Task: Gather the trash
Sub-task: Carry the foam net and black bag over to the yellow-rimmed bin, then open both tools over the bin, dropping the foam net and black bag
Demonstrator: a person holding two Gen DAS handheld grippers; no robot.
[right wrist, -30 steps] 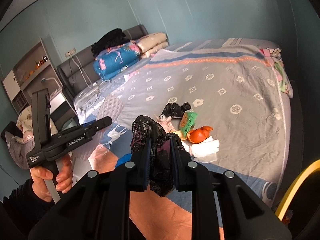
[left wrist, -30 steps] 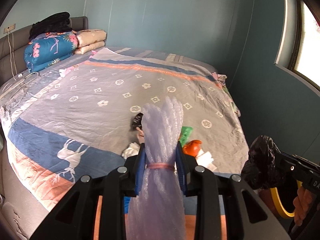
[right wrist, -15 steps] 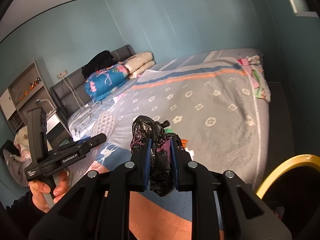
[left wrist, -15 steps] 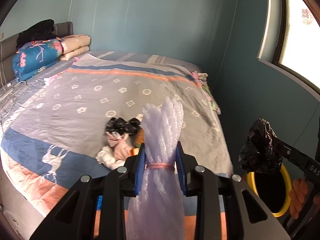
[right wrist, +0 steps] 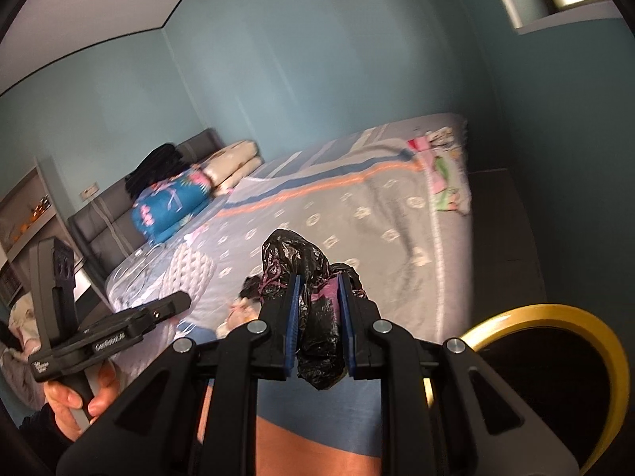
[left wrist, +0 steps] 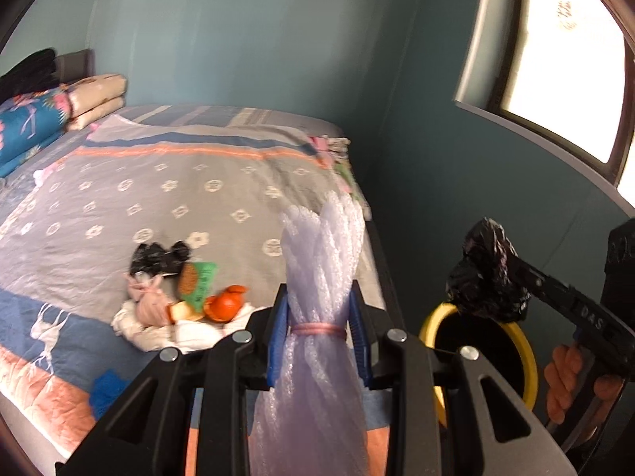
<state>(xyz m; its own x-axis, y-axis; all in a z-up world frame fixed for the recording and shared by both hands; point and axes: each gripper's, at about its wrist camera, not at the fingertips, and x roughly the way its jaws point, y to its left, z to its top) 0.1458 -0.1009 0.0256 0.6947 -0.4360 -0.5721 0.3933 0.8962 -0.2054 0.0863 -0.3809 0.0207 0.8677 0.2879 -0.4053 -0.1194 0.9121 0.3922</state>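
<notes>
A: Your left gripper (left wrist: 319,329) is clamped on a bundle of pale foam wrap (left wrist: 321,261), tied round with a pink band (left wrist: 316,329) just where the blue pads (left wrist: 278,333) press in. The bundle stands upright between them, its top fanning out above.

B: And your right gripper (right wrist: 317,317)?

A: Closed on a crumpled black plastic bag (right wrist: 301,273). In the right wrist view the bag bulges above the pads and hangs out below them. From the left wrist view you can see the same bag at the far right, held up above the bin.

B: Where is the bin?

A: It is a round bin with a yellow rim (left wrist: 430,319) on the floor, just off the right edge of the bed (left wrist: 166,182), low at the right of both views. Its inside looks dark; you cannot tell what it holds.

B: What trash lies on the bed?

A: A small heap near the bed's near right part: white tissue (left wrist: 174,329), a pinkish knotted wad (left wrist: 149,301), a green packet (left wrist: 200,281), orange peel (left wrist: 226,301) and another black bag scrap (left wrist: 158,260) on the far side of it. They touch one another. The heap sits to the left of your foam bundle, apart from both grippers.

B: Anything else?

A: Folded quilts (left wrist: 31,123) are stacked at the far left by the headboard. Your hand (left wrist: 575,380) shows on the right gripper's handle.
</notes>
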